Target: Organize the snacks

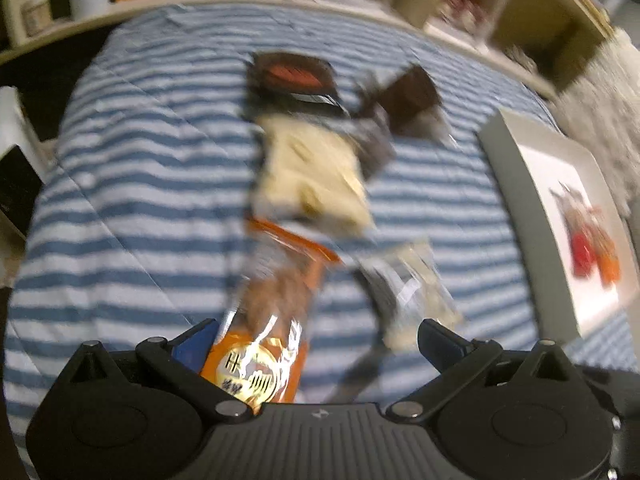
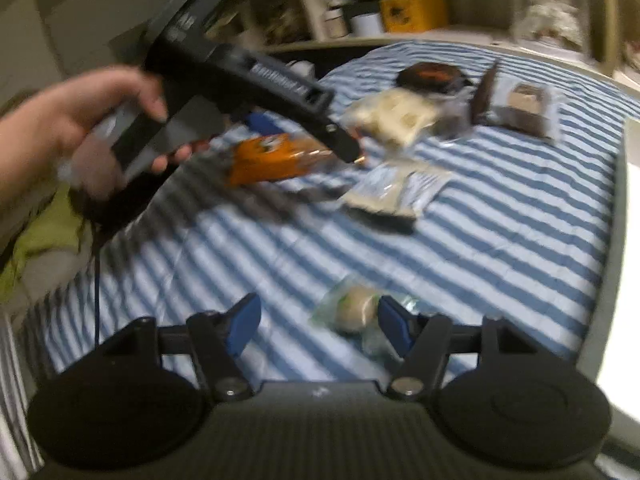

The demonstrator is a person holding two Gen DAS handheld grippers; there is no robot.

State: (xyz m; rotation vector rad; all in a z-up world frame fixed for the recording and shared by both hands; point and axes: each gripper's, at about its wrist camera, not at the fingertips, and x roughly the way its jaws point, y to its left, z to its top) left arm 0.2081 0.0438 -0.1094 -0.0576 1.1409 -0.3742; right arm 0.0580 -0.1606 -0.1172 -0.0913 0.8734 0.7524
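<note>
Snacks crowd striped cloth [image 2: 480, 240]: left tool [image 1: 316, 340] spread over orange packet [image 1: 264, 344]; right tool [image 2: 318, 320] spread (green-wrapped bun [image 2: 354, 308] between).

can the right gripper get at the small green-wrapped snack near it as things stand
Probably yes. The right gripper is open, and the green-wrapped snack lies on the striped cloth just by its right finger, with nothing over it. It sits off-centre, so a small sideways shift looks needed.

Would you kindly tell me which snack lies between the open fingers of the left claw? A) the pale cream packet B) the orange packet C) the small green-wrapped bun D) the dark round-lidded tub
B: the orange packet lies between the left claw's open fingers, beside one pad.
</note>
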